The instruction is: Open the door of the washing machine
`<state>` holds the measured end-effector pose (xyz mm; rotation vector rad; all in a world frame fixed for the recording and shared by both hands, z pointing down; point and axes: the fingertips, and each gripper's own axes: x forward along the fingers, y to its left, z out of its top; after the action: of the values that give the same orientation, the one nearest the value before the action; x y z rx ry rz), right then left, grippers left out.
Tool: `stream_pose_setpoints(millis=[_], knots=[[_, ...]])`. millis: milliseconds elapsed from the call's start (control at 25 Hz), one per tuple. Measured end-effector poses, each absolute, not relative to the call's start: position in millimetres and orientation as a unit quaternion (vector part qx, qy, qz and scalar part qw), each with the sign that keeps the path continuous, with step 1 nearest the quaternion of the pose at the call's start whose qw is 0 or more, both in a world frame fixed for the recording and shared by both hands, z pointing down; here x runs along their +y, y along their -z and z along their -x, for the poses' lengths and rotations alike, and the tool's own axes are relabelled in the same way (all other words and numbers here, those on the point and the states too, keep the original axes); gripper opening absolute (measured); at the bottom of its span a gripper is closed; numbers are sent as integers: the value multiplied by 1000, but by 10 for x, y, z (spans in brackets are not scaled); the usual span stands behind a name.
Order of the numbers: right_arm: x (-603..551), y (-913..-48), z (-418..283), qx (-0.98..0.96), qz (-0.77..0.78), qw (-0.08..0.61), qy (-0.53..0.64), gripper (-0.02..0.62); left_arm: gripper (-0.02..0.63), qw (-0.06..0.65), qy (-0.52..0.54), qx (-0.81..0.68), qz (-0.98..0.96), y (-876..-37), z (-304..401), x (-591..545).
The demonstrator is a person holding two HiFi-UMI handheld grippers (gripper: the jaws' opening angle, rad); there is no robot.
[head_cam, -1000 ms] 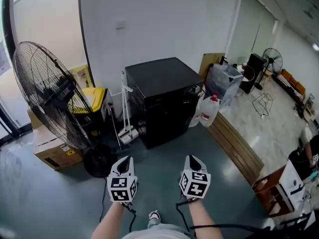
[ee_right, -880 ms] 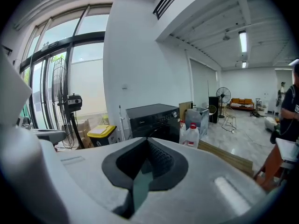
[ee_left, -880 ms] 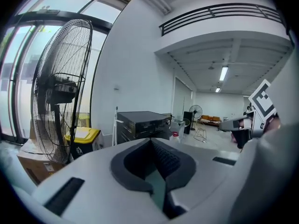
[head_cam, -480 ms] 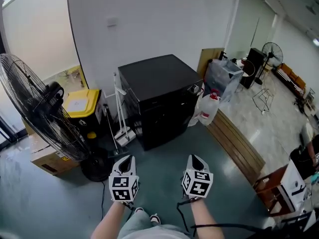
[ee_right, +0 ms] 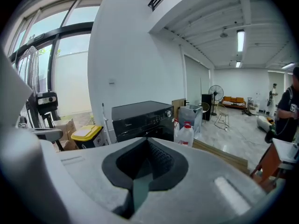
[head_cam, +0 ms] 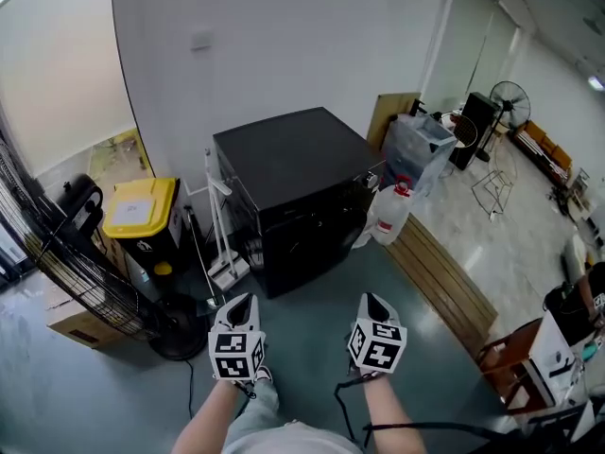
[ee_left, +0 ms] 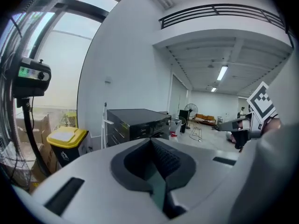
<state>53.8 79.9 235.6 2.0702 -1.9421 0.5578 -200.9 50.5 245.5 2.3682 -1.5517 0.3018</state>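
Nearest, the left tongs (head_cam: 237, 303) and right tongs (head_cam: 372, 301) are held side by side above the floor (head_cam: 397, 348), well apart from each other. Both point toward the washer (head_cam: 293, 168).

1. Left tongs: jaws closed together, with nothing between the pads. They touch no object.
2. Right tongs: jaws fully closed, with nothing gripped. They touch no object.

Beyond the tongs, bare floor separates them from the washer. The washer is a black box standing against the white wall (head_cam: 284, 45), centred ahead of both tongs. Its dark front (head_cam: 312, 244) faces the person. The door outline cannot be made out on that front.

To the washer's left stands a white broom (head_cam: 216, 225), then a yellow-lidded bin (head_cam: 142, 211). A large fan (head_cam: 57, 263) occupies the left edge. Just beside the washer's right corner stands a white jug (head_cam: 391, 212) with a red cap. Behind the jug sits a clear crate (head_cam: 421, 149).
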Motion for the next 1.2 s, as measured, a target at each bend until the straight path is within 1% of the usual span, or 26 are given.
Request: stream_pose_setpoints(millis=[280, 720, 1200], knots=[[157, -2244, -412, -668, -711, 121, -185, 5, 5, 148, -91, -536, -826, -2349, 2066, -141], [-569, -2392, -168, -677, -699, 119, -196, 5, 5, 161, -94, -536, -823, -2542, 2091, -842], [-828, -2928, -521, -692, -662, 167, -235, 5, 5, 174, -123, -575, -790, -2874, 1960, -1082]])
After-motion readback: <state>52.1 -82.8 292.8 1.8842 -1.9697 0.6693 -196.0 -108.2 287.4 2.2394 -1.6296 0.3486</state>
